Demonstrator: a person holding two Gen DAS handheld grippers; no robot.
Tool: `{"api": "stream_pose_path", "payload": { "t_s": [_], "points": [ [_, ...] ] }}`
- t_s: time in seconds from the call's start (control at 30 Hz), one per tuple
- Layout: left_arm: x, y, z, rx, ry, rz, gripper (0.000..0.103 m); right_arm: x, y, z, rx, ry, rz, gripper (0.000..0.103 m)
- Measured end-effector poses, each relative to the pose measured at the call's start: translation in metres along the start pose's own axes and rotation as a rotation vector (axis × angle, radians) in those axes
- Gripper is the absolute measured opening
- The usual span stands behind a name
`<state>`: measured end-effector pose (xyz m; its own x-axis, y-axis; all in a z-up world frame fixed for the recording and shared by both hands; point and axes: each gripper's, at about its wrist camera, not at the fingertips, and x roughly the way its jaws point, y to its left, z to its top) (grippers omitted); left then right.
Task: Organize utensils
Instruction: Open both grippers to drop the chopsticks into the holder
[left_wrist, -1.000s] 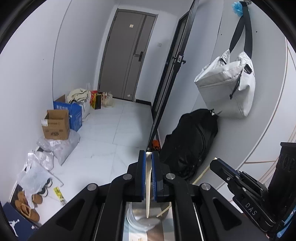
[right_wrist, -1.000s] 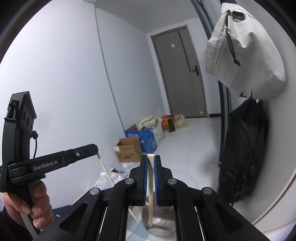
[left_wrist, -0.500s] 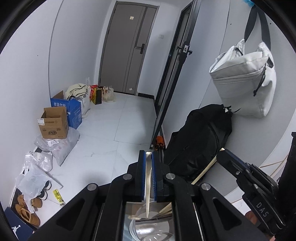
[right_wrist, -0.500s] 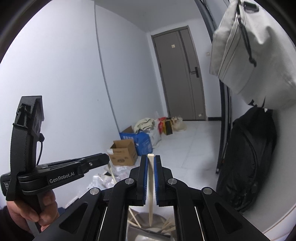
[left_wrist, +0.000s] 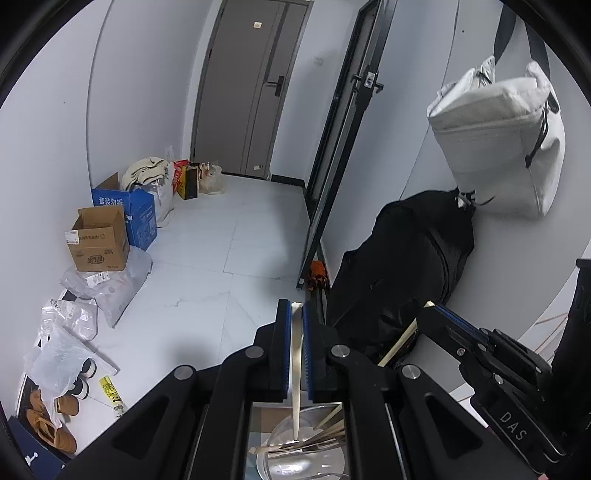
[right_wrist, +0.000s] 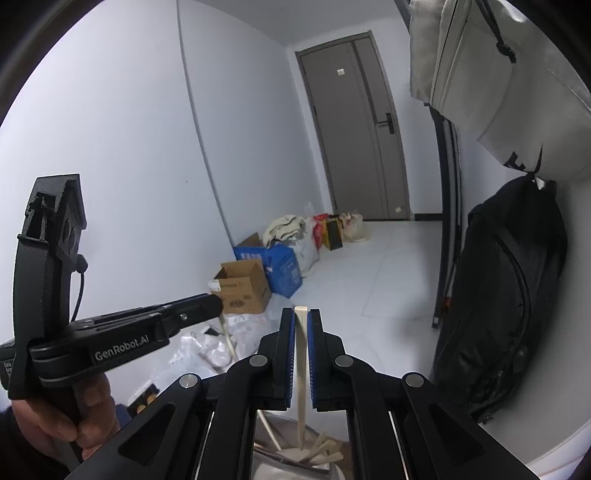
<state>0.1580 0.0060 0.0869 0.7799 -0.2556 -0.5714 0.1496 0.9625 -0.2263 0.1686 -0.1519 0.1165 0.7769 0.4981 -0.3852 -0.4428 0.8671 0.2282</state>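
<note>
Chopsticks are the job here. The left hand-held gripper (left_wrist: 296, 314) is closed tight on one pale chopstick (left_wrist: 295, 376), whose lower end hangs over a shiny metal bowl (left_wrist: 295, 461) with more sticks in it. The right hand-held gripper (right_wrist: 301, 317) is closed tight on a wooden chopstick (right_wrist: 301, 369) pointing down at a container of sticks (right_wrist: 295, 469). A black backpack (left_wrist: 399, 273) leans on the wall.
</note>
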Motion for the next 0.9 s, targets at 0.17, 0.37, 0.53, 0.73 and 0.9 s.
{"api": "stream_pose_path", "payload": {
  "t_s": [0.17,0.37,0.53,0.73,0.9],
  "points": [
    [0.006,0.001,-0.004,0.007,0.025,-0.036,0.002,0.005,-0.001,-0.004,0.0,0.019,0.015,0.006],
    [0.01,0.01,-0.013,0.004,0.075,-0.147,0.002,0.008,-0.003,-0.018,0.0,0.043,0.032,0.006],
    [0.017,0.004,-0.024,0.055,0.134,-0.216,0.002,0.013,-0.008,-0.034,0.031,0.085,0.074,0.006],
    [0.023,0.011,-0.03,0.037,0.214,-0.295,0.002,0.011,-0.014,-0.041,0.092,0.114,0.111,0.009],
    [0.017,0.02,-0.025,-0.002,0.238,-0.31,0.027,-0.007,-0.028,-0.048,0.161,0.091,0.113,0.034]
  ]
}}
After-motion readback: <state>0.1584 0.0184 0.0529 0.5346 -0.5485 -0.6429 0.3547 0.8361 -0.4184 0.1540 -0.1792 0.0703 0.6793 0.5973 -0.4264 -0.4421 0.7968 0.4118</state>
